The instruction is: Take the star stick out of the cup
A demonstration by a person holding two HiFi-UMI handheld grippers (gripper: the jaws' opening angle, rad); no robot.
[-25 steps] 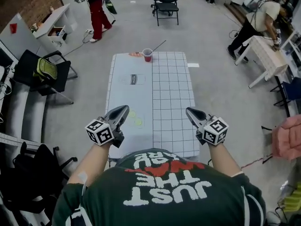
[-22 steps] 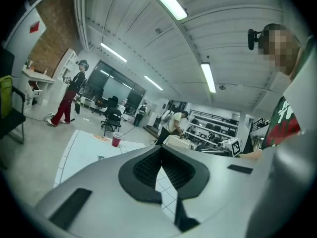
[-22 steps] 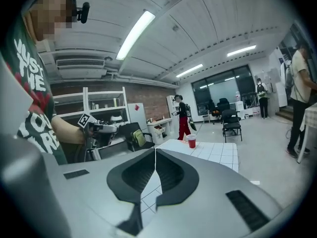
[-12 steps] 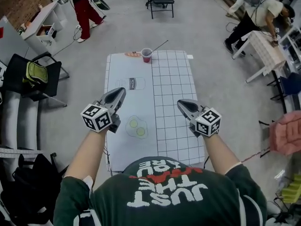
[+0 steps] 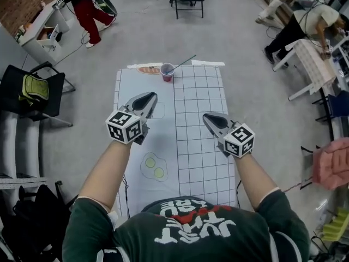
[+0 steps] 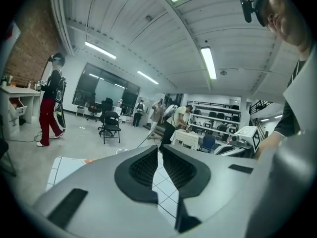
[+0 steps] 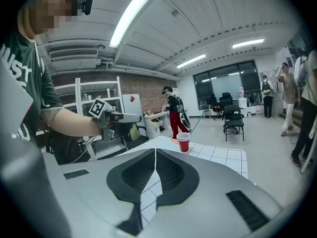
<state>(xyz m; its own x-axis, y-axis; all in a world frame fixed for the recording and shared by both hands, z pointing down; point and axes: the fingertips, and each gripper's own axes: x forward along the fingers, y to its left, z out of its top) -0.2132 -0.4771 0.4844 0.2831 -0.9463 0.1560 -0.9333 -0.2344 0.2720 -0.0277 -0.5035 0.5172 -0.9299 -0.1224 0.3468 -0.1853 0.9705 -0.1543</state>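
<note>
The star stick [image 5: 184, 61] stands in the red cup [image 5: 167, 72] and leans out over the rim toward the far right. I cannot make out its star end. The cup sits at the far end of the surface [image 5: 199, 146], just where the plain white half meets the gridded half. Both my tongs hang above the middle of the surface, well apart from the cup. My left tongs [image 5: 147, 98] are over the plain half, pressed closed with nothing between them. My right tongs [image 5: 210, 119] are over the grid, likewise closed and empty.
</note>
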